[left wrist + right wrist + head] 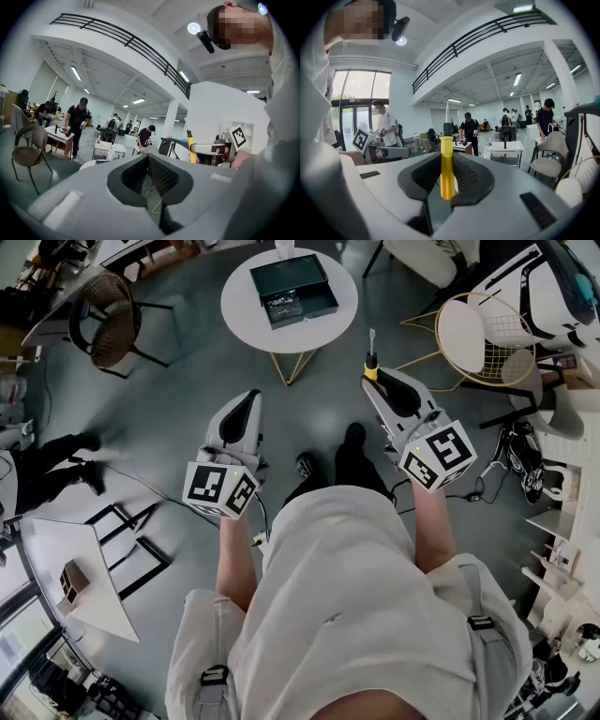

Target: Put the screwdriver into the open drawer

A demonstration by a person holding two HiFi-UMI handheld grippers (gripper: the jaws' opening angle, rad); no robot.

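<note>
**Right gripper** [375, 385]: smooth grey moulded shell tapering to a blunt nose, just right of centre in the head view. Its dark ribbed pads [465, 176] are clamped on the screwdriver's handle.

**Screwdriver** [446, 168]: glossy yellow cylindrical handle with a rounded butt, a black collar and a thin bright metal shaft. It stands upright between the right jaws, with the collar and shaft clear of the tips. In the head view it sits over bare floor, below and right of the table and well apart from the drawer.

**Left gripper** [148, 161]: same grey shell, left of centre in the head view. Its cross-hatched black pads [161, 177] meet at the tips with nothing between them.

**Drawer** [281, 307]: shallow rectangular tray pulled out of a dark green box-shaped unit [298, 277], top centre of the head view. Small items inside are too small to identify.

**Round table** [246, 320]: matt white disc top on thin gold wire legs, carrying the unit.

**Woven chair** [108, 329]: brown mesh seat on a dark frame, upper left.

**Wire chair** [487, 334]: pale round seat in a gold wire frame, upper right.

**Floor** [187, 381]: smooth grey.
</note>
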